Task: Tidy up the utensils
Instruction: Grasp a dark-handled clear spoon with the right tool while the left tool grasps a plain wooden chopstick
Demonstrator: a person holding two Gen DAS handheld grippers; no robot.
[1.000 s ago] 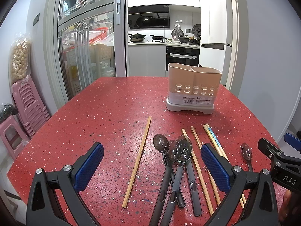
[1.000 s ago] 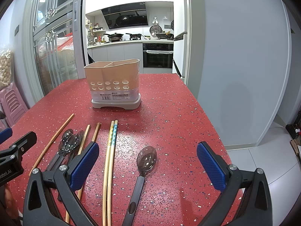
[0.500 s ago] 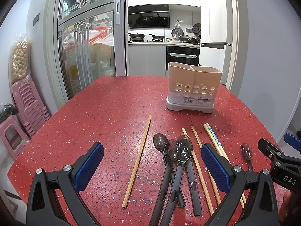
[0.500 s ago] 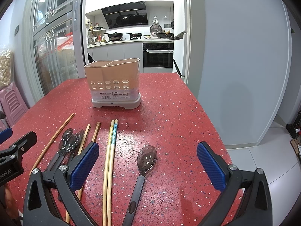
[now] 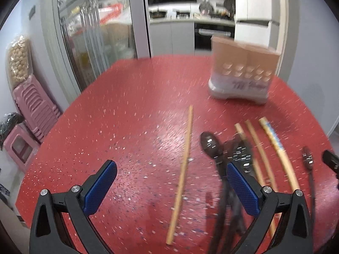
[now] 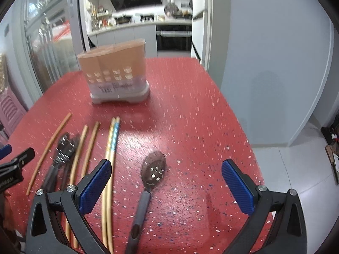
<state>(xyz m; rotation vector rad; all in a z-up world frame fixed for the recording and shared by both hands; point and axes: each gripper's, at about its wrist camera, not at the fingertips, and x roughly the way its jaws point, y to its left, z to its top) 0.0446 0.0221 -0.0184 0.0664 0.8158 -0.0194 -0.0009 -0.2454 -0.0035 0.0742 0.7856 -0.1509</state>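
Left gripper [image 5: 171, 185] fingers wide over lone chopstick [image 5: 182, 169]; right gripper [image 6: 166, 185] fingers wide over spoon [image 6: 148, 182]

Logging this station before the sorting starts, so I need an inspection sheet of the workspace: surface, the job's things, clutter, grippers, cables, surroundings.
Surface: red speckled table, bare apart from the utensils.
Job's things: beige utensil holder upright at the far side, looks empty; lone spoon; patterned chopstick pair; single chopstick; overlapping dark spoons among more chopsticks.
Clutter: nothing seen.
Grippers: left hand-held gripper open, empty; right hand-held gripper open over the lone spoon, empty.
Cables: nothing seen.
Surroundings: stacked pink stools, glass doors, kitchen behind; frames are motion-blurred.
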